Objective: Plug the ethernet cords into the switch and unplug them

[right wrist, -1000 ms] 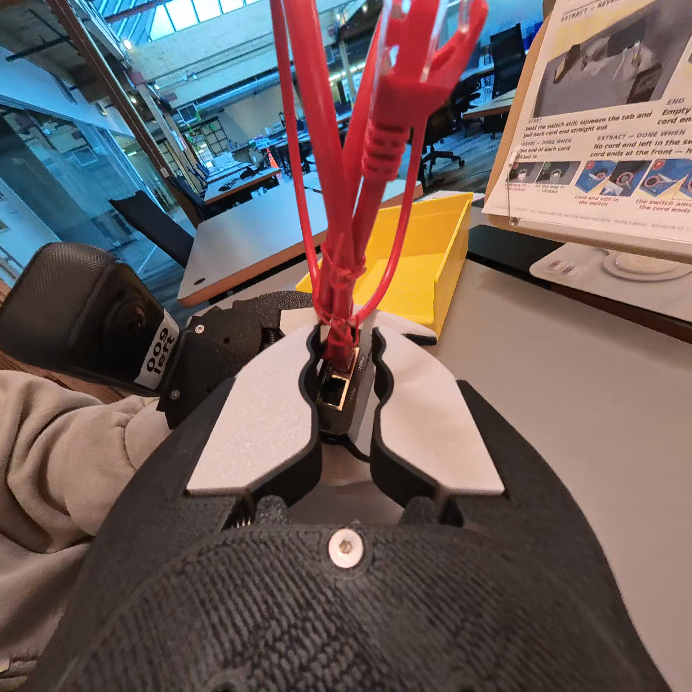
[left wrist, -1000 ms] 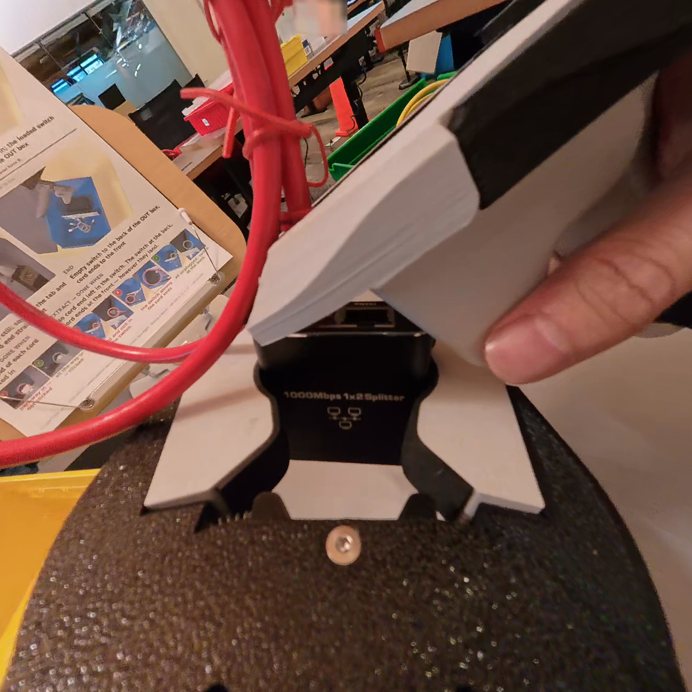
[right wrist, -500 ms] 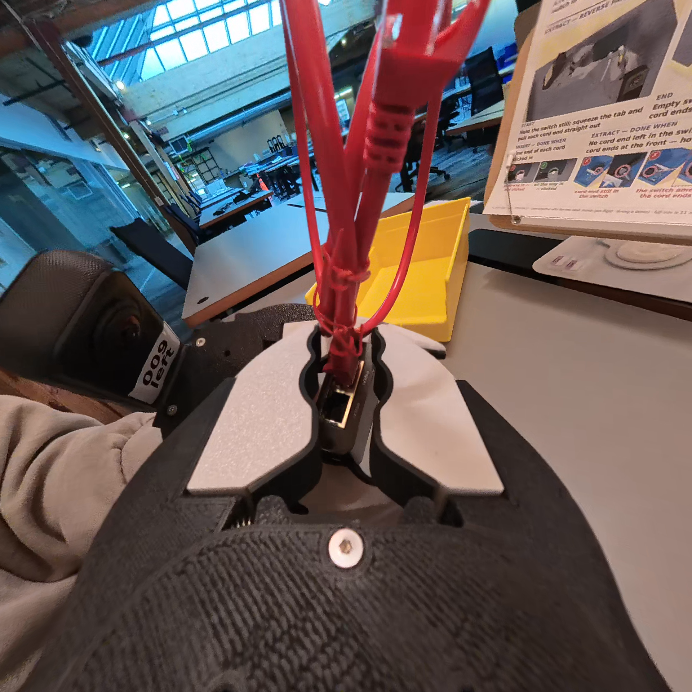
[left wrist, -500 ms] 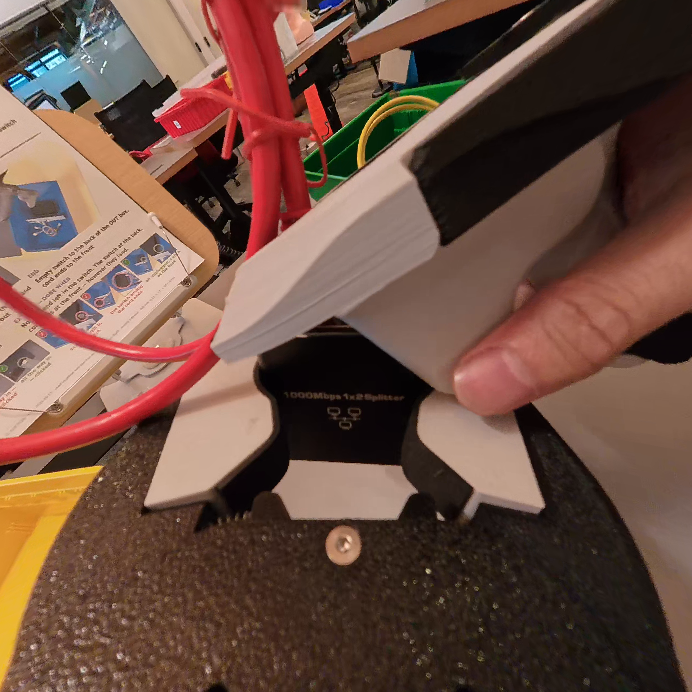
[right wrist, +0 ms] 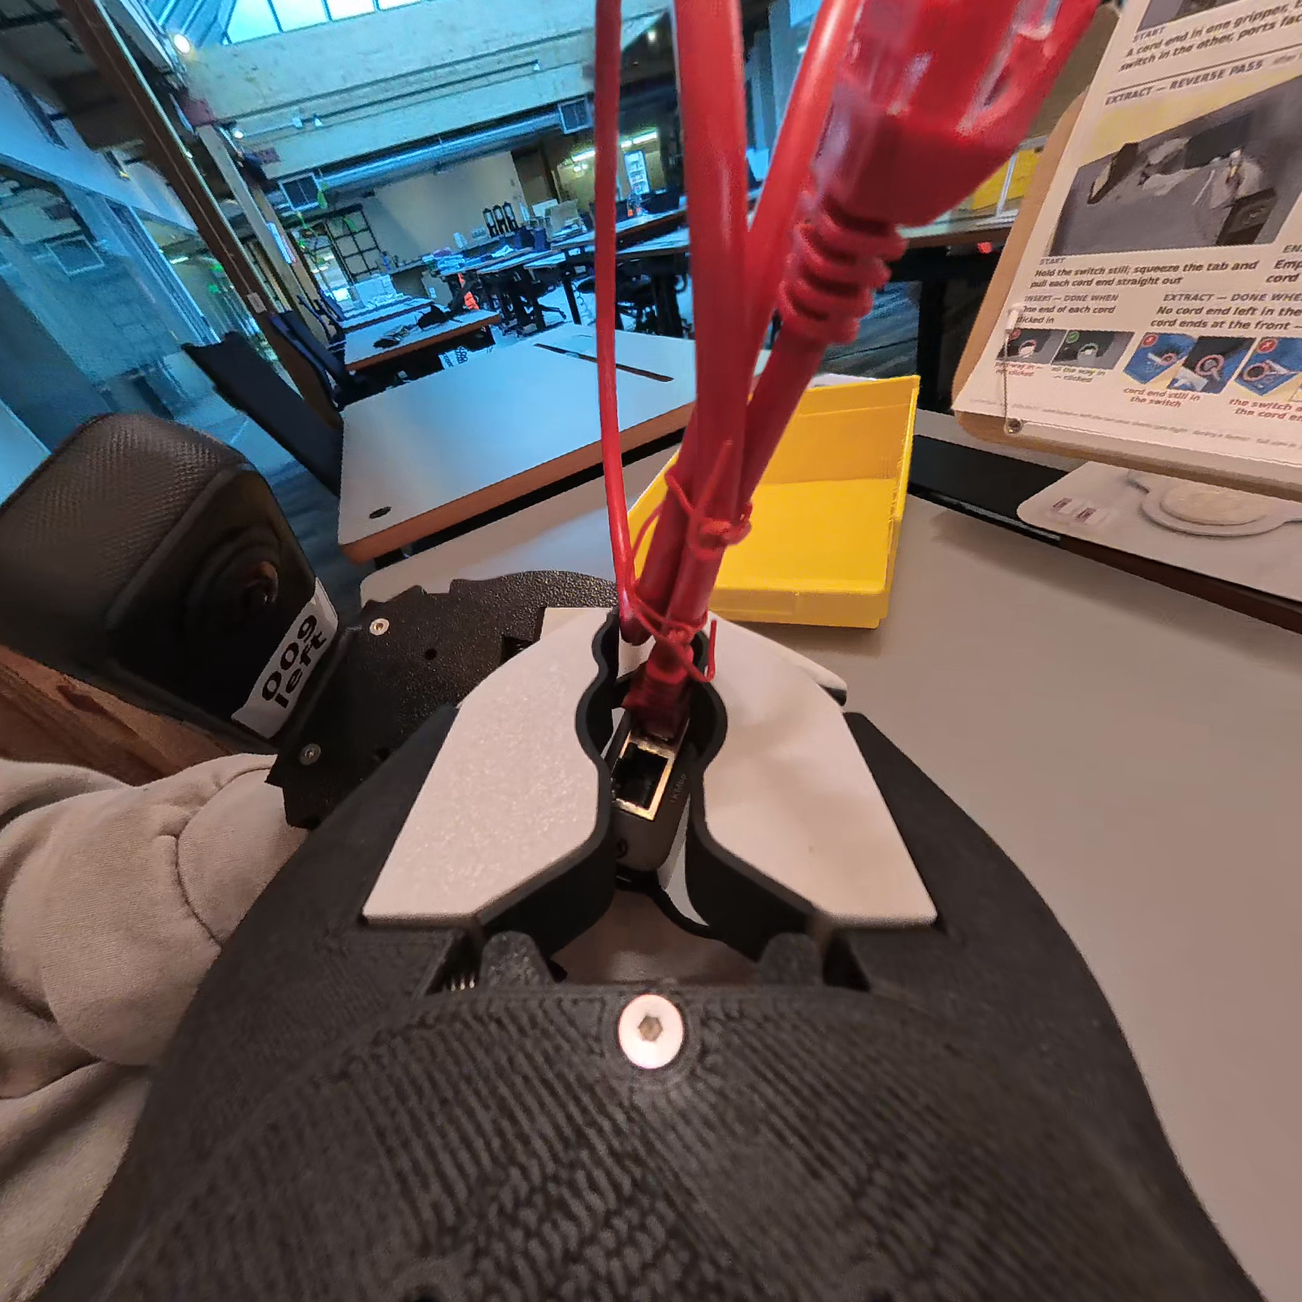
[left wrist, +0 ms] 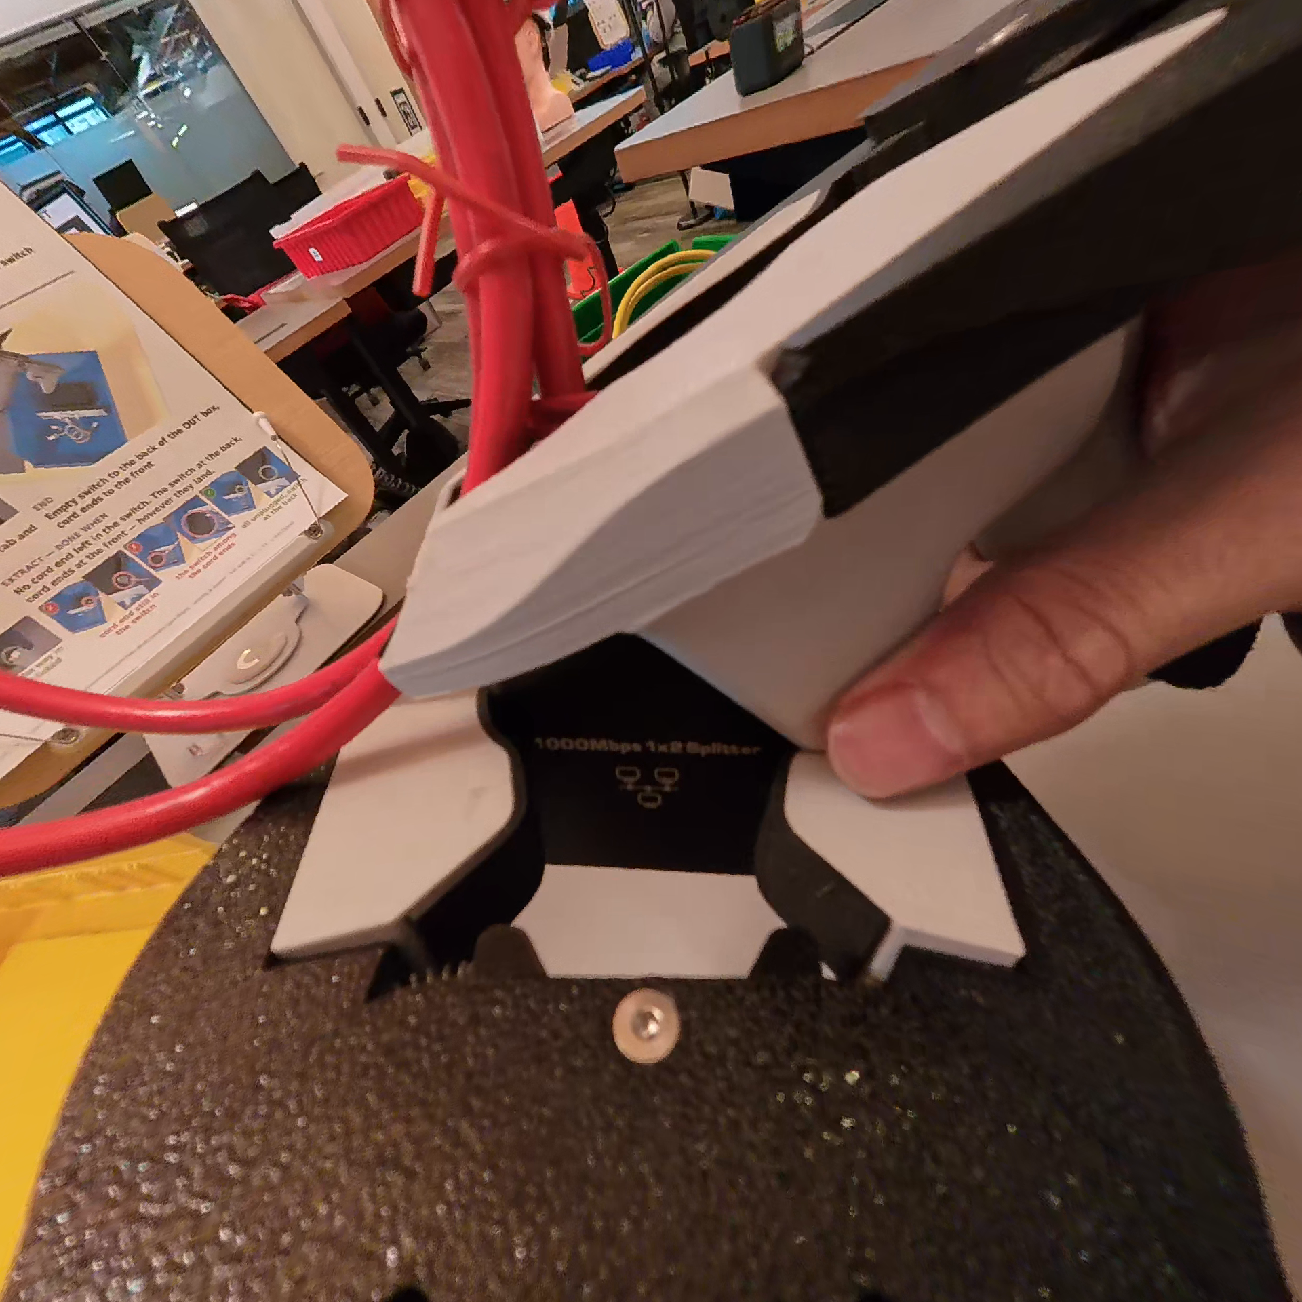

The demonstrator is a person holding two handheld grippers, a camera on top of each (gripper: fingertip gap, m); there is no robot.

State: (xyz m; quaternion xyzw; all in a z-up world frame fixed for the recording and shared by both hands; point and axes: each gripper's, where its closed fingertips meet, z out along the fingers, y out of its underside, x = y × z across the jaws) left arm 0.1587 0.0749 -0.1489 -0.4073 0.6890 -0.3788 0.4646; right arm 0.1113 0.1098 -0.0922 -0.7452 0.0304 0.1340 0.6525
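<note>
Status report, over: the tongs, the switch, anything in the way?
Left tongs shut on switch. Right tongs around red plug, grip unclear. One plug seated, other port empty. Tied red cords crowd the ports.

Work surface is a pale grey table, matte. A yellow bin sits directly on it at the far side, open top up. To the bin's right, a white flat base rests on the tabletop, carrying a tilted wooden board with a printed instruction sheet clipped to it.
</note>
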